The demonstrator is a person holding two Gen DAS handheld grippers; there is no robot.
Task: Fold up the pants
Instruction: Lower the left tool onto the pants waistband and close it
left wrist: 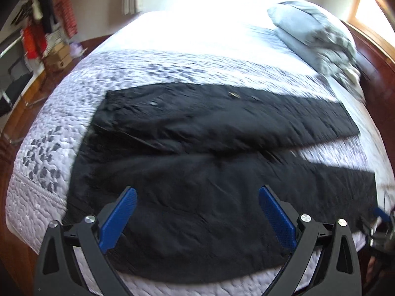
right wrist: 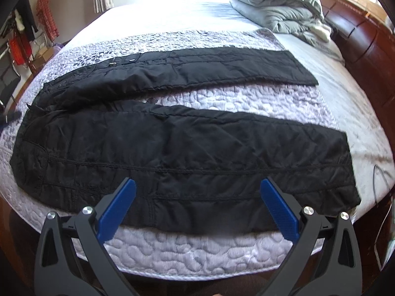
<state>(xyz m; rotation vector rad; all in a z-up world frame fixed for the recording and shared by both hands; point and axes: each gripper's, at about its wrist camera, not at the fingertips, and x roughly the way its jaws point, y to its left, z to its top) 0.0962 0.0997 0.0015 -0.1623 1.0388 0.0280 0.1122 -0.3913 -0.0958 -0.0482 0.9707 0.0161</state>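
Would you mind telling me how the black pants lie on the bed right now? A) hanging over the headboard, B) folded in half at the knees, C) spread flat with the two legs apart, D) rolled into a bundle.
C: the black pants lie flat on the quilted bedspread, and a strip of bedspread shows between the two legs; both tools are open and hold nothing.

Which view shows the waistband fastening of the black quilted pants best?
The right wrist view: the black quilted pants lie sharp there, with the small metal clasp at the far-left waistband plainly visible. The left wrist view is motion-blurred; its clasp is only a pale smear on the pants.
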